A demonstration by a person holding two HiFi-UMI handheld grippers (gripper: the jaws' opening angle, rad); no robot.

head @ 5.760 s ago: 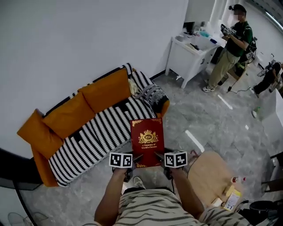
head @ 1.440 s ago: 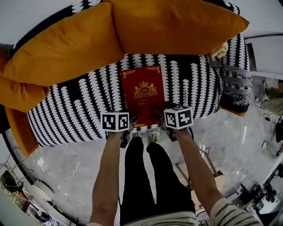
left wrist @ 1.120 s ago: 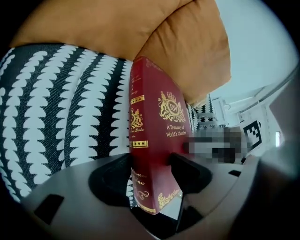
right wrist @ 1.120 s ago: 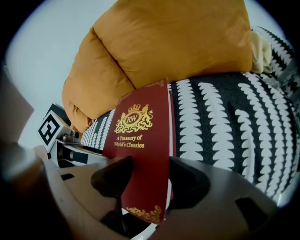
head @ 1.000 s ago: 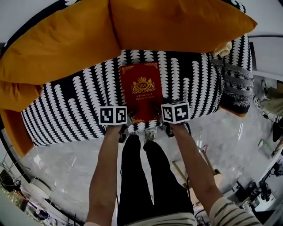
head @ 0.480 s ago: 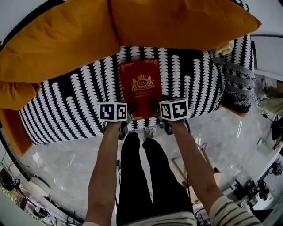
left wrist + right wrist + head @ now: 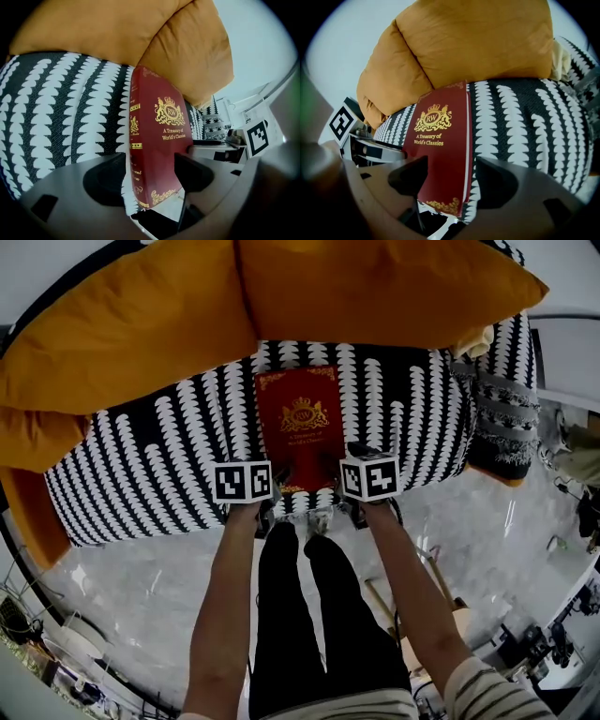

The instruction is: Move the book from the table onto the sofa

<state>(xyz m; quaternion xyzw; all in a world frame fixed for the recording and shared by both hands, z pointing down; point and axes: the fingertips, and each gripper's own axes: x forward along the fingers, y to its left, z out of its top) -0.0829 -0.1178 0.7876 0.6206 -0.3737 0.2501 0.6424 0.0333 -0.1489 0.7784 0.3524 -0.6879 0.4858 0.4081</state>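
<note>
The red book (image 7: 302,423) with a gold crest lies flat on the sofa's black-and-white striped seat (image 7: 169,446), below the orange back cushions (image 7: 141,324). My left gripper (image 7: 278,478) is at the book's near left corner and my right gripper (image 7: 339,467) at its near right corner. In the left gripper view the book (image 7: 159,140) stands between the opening jaws of the left gripper (image 7: 152,176), with a gap beside the spine. In the right gripper view the book (image 7: 440,140) sits between the opening jaws of the right gripper (image 7: 454,180), with sofa fabric showing beside the page edge.
A patterned throw (image 7: 497,418) hangs over the sofa's right arm. An orange cushion (image 7: 37,484) lies at the left end. The person's dark-trousered legs (image 7: 291,615) stand against the sofa front on grey marbled floor (image 7: 141,587). Clutter lies at the bottom right.
Earlier the book was carried in the air away from the sofa; now it rests on the seat. Over the last second both grippers and the book have barely shifted.
</note>
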